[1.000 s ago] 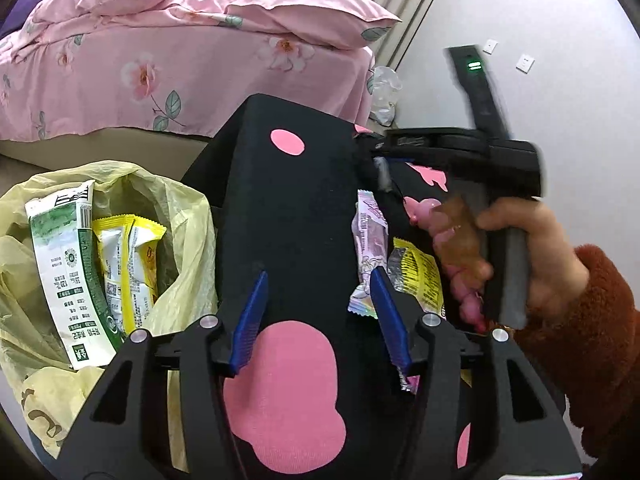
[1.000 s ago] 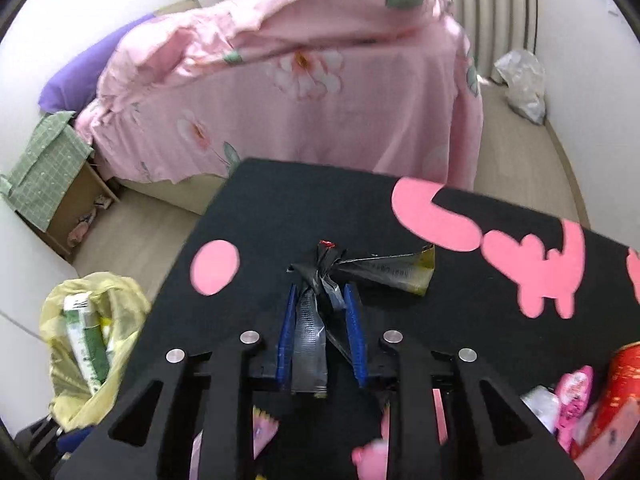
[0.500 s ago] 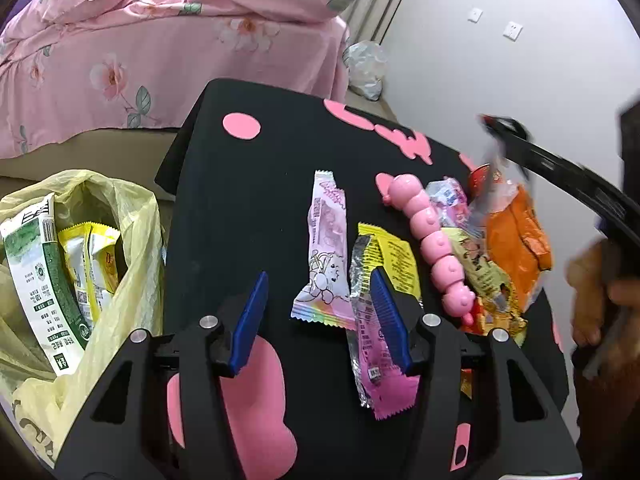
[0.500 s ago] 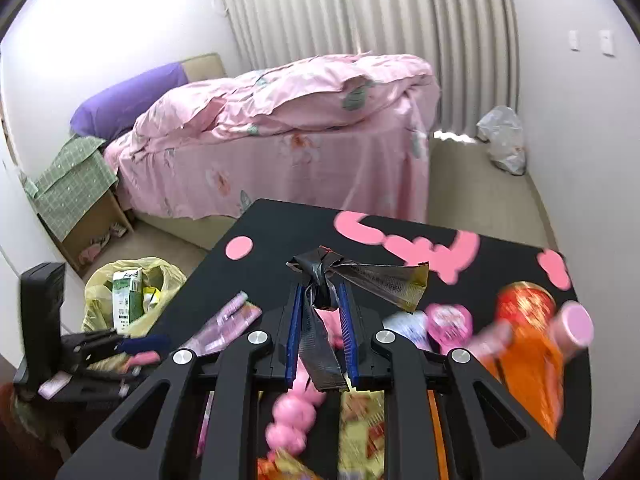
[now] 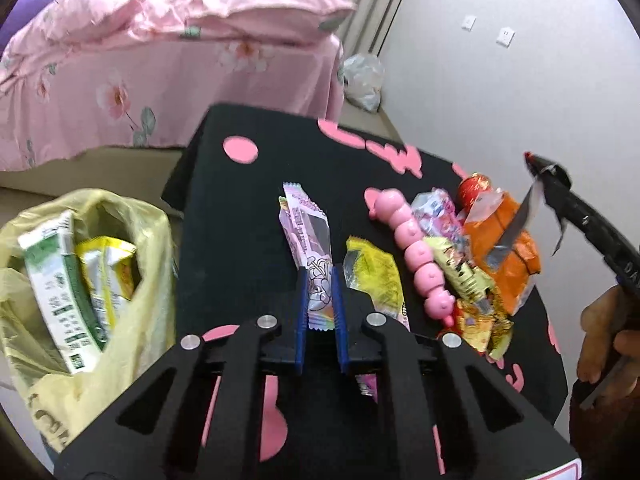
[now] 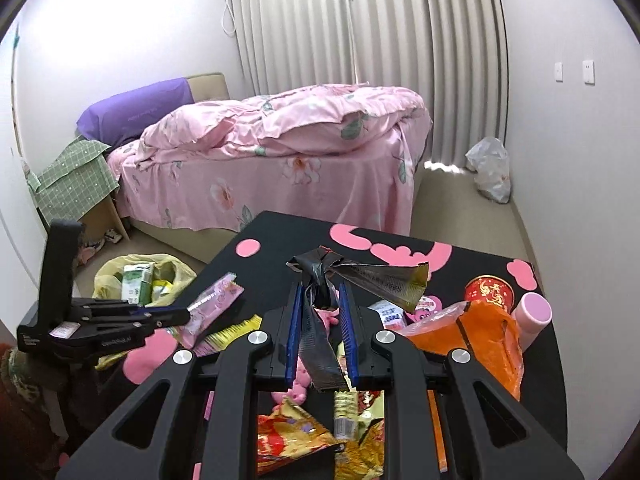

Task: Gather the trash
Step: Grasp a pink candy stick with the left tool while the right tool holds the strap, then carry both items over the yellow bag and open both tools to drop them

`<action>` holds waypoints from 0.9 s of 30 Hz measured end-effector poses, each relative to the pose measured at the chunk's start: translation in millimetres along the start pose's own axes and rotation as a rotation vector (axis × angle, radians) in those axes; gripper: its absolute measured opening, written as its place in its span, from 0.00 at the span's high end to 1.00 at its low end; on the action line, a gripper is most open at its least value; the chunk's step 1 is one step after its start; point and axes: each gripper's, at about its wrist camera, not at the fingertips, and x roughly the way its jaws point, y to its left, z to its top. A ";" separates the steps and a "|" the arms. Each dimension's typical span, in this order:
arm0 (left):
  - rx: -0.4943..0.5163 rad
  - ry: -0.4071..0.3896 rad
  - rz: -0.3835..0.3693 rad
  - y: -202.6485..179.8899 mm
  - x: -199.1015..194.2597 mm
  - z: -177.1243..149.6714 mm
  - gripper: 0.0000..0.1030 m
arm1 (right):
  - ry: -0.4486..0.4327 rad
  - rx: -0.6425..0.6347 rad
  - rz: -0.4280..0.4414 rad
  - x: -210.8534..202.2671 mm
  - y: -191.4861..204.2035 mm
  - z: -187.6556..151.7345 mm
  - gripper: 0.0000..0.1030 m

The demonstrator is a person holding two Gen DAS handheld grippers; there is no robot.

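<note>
My left gripper (image 5: 319,280) is shut on the near end of a pink snack wrapper (image 5: 306,232) that lies on the black table (image 5: 240,208); it also shows in the right wrist view (image 6: 182,314) gripping that wrapper (image 6: 214,304). My right gripper (image 6: 320,300) is shut on a crumpled dark foil wrapper (image 6: 320,276) and holds it above the table; the wrapper also shows in the left wrist view (image 5: 520,220). A yellow trash bag (image 5: 80,280) with cartons and packets stands open left of the table.
On the table lie a yellow wrapper (image 5: 376,276), a pink caterpillar toy (image 5: 416,252), an orange bag (image 5: 508,248), a red can (image 6: 488,292), a pink bottle (image 6: 532,316) and several foil wrappers. A pink bed (image 6: 280,152) stands behind.
My left gripper has closed on the pink wrapper; it was open before. My right gripper has lifted the dark wrapper up and back from the table.
</note>
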 end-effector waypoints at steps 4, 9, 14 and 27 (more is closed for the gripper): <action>-0.001 -0.049 -0.008 4.1 -25.6 -1.0 0.89 | -0.015 -0.025 0.004 -9.2 15.5 0.7 0.82; -0.023 -0.113 -0.030 14.7 -60.5 -6.7 0.89 | -0.036 -0.050 0.016 -24.5 36.8 0.9 0.82; -0.030 -0.194 0.019 26.7 -96.3 -8.5 0.89 | -0.041 -0.087 0.046 -31.7 64.5 3.5 0.82; -0.159 -0.265 0.164 100.3 -139.5 -24.9 0.89 | -0.041 -0.186 0.158 -16.0 140.8 26.0 0.82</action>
